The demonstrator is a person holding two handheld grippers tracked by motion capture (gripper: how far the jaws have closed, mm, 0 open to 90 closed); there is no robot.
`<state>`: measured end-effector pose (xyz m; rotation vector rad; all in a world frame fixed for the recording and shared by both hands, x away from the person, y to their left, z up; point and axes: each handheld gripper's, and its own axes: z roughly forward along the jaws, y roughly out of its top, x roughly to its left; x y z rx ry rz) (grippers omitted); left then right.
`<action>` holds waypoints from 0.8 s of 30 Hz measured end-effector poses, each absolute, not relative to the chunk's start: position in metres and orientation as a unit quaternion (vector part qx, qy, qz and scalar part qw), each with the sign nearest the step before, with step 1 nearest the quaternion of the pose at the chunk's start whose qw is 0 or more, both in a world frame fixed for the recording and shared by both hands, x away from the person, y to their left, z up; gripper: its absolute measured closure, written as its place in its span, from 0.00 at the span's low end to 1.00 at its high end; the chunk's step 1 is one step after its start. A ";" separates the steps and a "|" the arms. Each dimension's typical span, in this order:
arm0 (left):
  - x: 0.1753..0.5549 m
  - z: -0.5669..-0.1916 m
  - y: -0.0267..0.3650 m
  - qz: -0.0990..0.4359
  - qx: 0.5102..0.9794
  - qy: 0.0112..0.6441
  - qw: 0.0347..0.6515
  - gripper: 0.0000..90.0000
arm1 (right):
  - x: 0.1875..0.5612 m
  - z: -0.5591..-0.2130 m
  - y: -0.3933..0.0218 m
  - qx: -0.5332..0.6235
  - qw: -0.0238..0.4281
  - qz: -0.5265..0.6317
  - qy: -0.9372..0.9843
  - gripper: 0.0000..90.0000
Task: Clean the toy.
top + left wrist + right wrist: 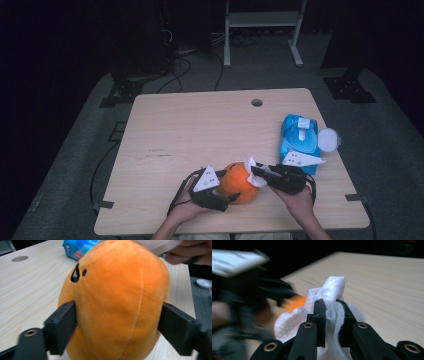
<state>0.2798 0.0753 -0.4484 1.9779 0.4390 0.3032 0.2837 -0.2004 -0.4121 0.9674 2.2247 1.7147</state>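
Down at the near edge of the tabletop (200, 125), the left tool (226, 186) grips an orange plush toy (239, 183) from both sides, its jaws pressing into the soft sides. Just right of it, the right tool (256, 172) is clamped narrow on a white wipe (254, 169) that touches the toy's top. Farther right lies a blue wipes pack (299, 140), lid open.

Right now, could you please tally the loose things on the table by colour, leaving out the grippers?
Orange: 1, the plush toy
White: 1, the wipe
Blue: 1, the wipes pack with its lid open
Total: 3
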 end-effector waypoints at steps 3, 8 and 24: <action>0.279 -0.443 0.075 0.134 0.818 0.197 0.523 0.34 | 0.275 -0.403 -0.188 0.293 0.100 0.571 0.760 0.88; 0.272 -0.428 0.075 0.135 0.809 0.202 0.535 0.41 | 0.284 -0.408 -0.204 0.346 0.101 0.570 0.739 0.88; 0.286 -0.446 0.074 0.114 0.819 0.224 0.515 0.16 | 0.278 -0.411 -0.195 0.329 0.107 0.567 0.747 0.88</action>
